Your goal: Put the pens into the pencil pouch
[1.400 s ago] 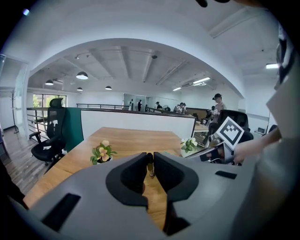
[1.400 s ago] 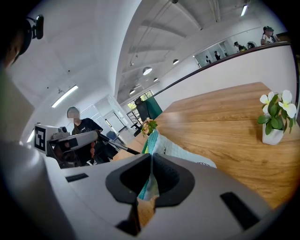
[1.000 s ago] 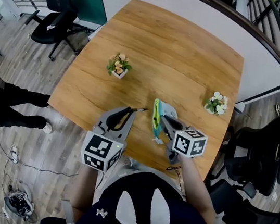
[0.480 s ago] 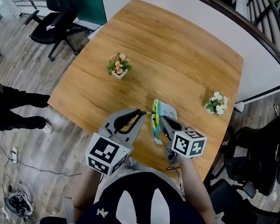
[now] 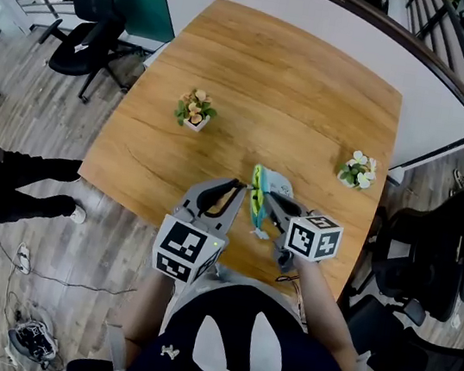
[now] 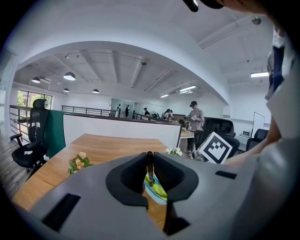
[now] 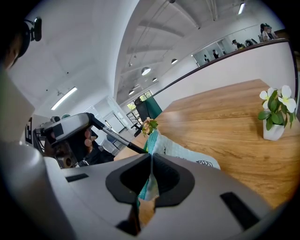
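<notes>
Pen [image 6: 150, 168], one; pencil pouch [image 7: 180, 151], one

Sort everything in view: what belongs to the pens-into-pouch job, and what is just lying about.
Belongs to the job:
- pen, clamped in the left gripper
- pencil pouch, its edge pinched by the right gripper

Just lying about:
- two flower pots, one left, one right
- office chair beside the table

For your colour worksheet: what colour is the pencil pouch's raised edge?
Lime green and teal; pencil pouch shows best in left gripper view.
</notes>
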Demonstrator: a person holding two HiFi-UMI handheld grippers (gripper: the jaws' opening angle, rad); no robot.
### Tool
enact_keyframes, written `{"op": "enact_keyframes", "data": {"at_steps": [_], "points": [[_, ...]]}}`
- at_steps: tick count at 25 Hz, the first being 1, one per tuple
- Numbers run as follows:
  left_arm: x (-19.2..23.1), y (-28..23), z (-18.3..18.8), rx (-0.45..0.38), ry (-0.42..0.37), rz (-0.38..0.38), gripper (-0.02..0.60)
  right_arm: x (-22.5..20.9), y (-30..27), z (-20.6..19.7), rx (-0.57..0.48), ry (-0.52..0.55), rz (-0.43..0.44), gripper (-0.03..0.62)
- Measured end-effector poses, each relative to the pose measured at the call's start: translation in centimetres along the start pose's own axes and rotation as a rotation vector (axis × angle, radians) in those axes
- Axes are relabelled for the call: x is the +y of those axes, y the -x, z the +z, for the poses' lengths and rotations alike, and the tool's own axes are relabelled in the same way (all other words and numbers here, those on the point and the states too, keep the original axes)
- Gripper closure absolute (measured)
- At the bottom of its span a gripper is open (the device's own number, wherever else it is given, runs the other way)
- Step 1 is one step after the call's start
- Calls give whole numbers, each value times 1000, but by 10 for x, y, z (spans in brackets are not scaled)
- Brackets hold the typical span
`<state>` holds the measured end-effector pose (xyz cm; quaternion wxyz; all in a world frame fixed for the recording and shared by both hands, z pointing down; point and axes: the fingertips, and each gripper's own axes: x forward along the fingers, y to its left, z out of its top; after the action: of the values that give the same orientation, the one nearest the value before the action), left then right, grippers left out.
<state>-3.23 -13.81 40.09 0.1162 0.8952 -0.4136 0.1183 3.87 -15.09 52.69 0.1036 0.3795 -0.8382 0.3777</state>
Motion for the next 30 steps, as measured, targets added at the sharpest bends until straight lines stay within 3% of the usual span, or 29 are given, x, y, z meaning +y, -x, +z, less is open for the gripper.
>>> {"op": "enact_keyframes", "data": {"at_steps": [30], "points": [[7, -52, -75, 197, 9, -13, 522, 1, -3, 5, -8, -51, 24, 569]]}}
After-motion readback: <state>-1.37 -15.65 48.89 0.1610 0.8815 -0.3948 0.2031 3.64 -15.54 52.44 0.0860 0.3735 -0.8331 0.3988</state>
